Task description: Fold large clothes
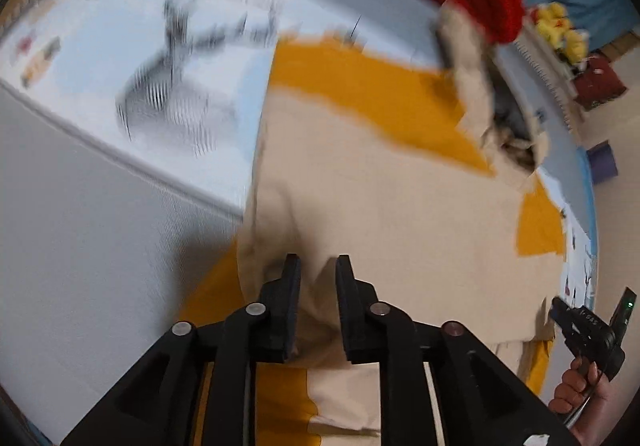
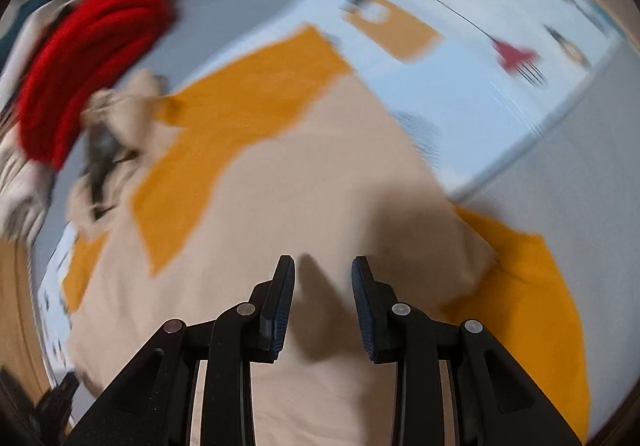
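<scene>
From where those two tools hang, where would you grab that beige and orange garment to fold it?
Probably at its edge, not the flat middle. The beige and orange garment lies spread on the bed, so a free edge or raised fold gives the fingers something to pinch. Come straight down from above; the left gripper already has a ridge between them.

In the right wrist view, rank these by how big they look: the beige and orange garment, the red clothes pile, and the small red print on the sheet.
1. beige and orange garment
2. red clothes pile
3. small red print
</scene>
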`<state>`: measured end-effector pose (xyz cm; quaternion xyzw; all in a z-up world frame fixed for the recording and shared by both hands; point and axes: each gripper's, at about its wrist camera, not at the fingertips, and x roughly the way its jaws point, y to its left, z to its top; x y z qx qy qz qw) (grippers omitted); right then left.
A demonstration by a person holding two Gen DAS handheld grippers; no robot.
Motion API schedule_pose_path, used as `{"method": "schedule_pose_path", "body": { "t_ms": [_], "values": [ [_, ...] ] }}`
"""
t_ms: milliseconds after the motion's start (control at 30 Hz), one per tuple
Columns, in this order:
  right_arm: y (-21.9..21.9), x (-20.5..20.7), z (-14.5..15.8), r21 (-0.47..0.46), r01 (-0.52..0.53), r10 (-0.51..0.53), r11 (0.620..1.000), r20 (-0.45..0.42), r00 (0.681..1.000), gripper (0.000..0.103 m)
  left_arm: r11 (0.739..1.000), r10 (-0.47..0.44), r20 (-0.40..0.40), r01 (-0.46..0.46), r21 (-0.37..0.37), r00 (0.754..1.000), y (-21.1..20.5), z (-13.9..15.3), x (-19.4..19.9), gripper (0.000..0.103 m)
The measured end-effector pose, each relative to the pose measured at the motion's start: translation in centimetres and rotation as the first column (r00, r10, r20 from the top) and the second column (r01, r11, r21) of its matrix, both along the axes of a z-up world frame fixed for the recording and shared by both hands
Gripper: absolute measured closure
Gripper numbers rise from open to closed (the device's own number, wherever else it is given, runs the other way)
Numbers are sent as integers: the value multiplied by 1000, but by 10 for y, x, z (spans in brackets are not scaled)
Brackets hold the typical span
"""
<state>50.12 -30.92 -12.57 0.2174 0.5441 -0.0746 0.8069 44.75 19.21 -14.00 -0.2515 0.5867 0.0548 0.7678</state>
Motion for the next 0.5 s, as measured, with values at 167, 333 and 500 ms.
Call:
{"method": "schedule_pose_path", "body": {
  "t_ms": [167,333,500],
  "values": [
    [-6,6,-36,84,4,8,996,-134,991,72,999,24,-57,-22,32,998,-4,-9,-2,85],
    [-7,4,-19,36,-4,7,999,-88,996,72,997,-13,12,12,73,1000,-11,6,4,81],
    [-9,6,-26,0,-27,27,1000,-136,990,72,998,-6,-60,10,64,998,-12,-16,6,80]
  ]
}}
